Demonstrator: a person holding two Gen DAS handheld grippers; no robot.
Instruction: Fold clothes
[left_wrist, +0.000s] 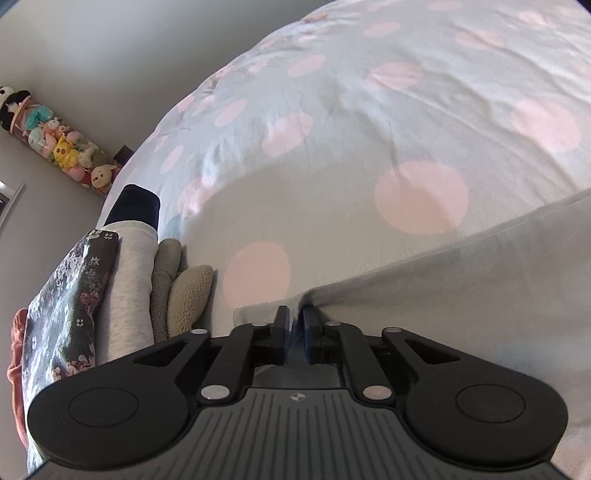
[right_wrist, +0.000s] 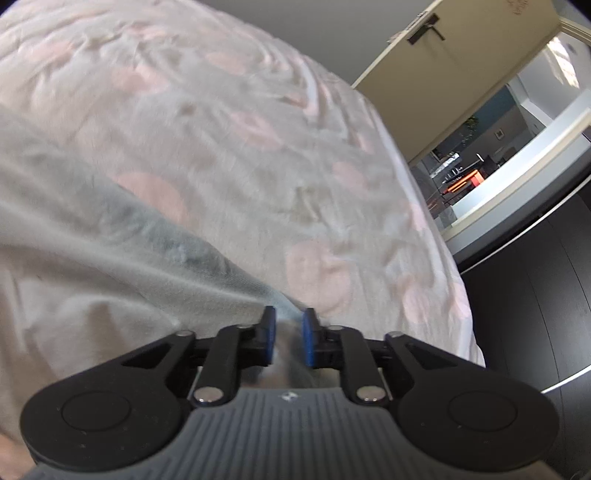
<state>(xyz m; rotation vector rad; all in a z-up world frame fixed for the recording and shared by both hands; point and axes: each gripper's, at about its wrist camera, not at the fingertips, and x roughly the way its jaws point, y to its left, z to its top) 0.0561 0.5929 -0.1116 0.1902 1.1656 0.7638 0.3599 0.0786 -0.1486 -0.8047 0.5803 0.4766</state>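
Observation:
A pale grey garment (left_wrist: 461, 280) is stretched over the bed between both grippers. In the left wrist view my left gripper (left_wrist: 294, 317) is shut on its near edge, and the cloth runs off to the right. In the right wrist view my right gripper (right_wrist: 289, 325) is shut on the same grey garment (right_wrist: 110, 266), which spreads to the left and is blurred. The cloth is held a little above the bedspread (left_wrist: 369, 129), light blue-grey with pink dots.
A stack of folded clothes (left_wrist: 110, 280) lies at the bed's left edge: floral dark, white, tan fleece pieces. A tube of plush toys (left_wrist: 59, 140) stands by the wall. In the right wrist view the bed's right edge (right_wrist: 454, 280) drops to a dark floor near an open door (right_wrist: 461, 74).

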